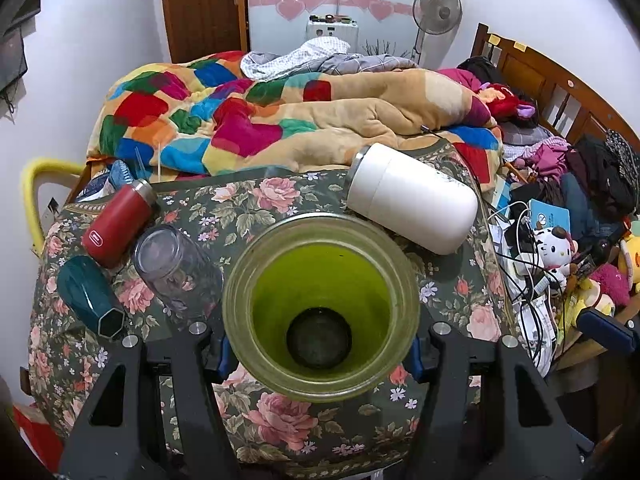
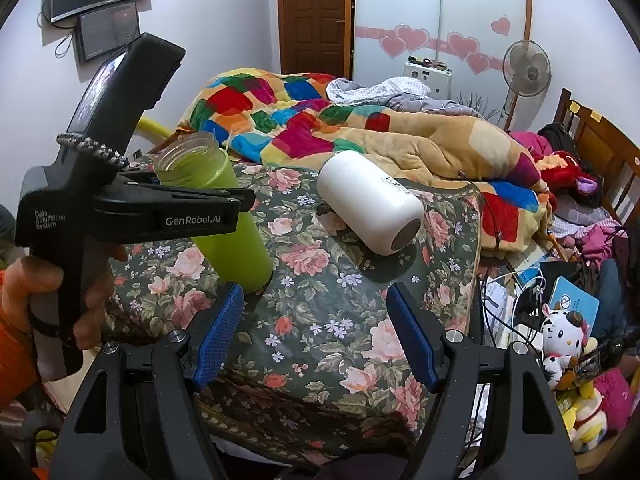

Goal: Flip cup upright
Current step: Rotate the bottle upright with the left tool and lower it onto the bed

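My left gripper (image 1: 318,354) is shut on a green cup (image 1: 320,308) near its open mouth; I look straight down into it. In the right wrist view the green cup (image 2: 236,240) stands mouth up, slightly tilted, its base on the floral cloth (image 2: 320,312), with the left gripper (image 2: 240,200) clamped around its upper part. My right gripper (image 2: 316,332) is open and empty above the cloth, right of the cup's base. A white cup (image 2: 370,202) lies on its side beyond it, also seen in the left wrist view (image 1: 412,196).
A red flask (image 1: 120,220), a clear glass jar (image 1: 176,268) and a teal cup (image 1: 90,296) lie on their sides at the left of the cloth. A bed with a patchwork blanket (image 1: 248,120) lies behind. Cables and plush toys (image 2: 560,340) crowd the right.
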`<control>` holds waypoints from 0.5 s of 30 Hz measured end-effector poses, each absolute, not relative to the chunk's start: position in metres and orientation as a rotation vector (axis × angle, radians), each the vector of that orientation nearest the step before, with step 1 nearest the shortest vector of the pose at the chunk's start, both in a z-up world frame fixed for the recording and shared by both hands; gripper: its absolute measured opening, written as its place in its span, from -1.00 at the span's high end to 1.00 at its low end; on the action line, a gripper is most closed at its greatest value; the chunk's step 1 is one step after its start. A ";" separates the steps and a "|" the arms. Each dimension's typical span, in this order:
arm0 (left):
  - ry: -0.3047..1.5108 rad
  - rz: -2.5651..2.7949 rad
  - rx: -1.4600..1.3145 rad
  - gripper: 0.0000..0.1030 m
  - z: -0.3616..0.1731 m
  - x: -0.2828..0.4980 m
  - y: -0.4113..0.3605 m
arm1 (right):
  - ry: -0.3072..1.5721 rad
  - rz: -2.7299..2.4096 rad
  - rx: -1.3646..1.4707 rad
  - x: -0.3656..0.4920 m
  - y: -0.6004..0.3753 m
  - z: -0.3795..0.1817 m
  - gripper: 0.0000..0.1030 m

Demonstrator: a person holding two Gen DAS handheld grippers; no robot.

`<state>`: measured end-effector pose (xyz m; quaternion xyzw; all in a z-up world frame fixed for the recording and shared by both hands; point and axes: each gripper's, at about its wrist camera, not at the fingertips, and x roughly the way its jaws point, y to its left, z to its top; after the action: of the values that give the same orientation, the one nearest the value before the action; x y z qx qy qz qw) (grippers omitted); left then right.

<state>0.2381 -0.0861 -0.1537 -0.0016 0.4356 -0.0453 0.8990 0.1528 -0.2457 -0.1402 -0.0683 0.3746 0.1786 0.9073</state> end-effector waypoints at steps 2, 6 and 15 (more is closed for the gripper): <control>0.894 -0.096 0.003 -0.21 -0.152 0.237 -0.087 | 0.771 0.366 -0.142 0.153 -0.245 -0.140 -0.38; 0.887 -0.110 0.031 -0.30 -0.141 0.231 -0.090 | 0.758 0.364 -0.143 0.149 -0.243 -0.135 -0.38; 0.702 -0.129 0.039 -0.31 -0.074 0.174 -0.075 | 0.659 0.376 -0.114 0.127 -0.244 -0.099 -0.38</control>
<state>0.1740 -0.0747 -0.0738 0.0192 0.3438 -0.0634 0.9367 0.1266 -0.2444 -0.0994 -0.0557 0.3214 0.1835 0.9273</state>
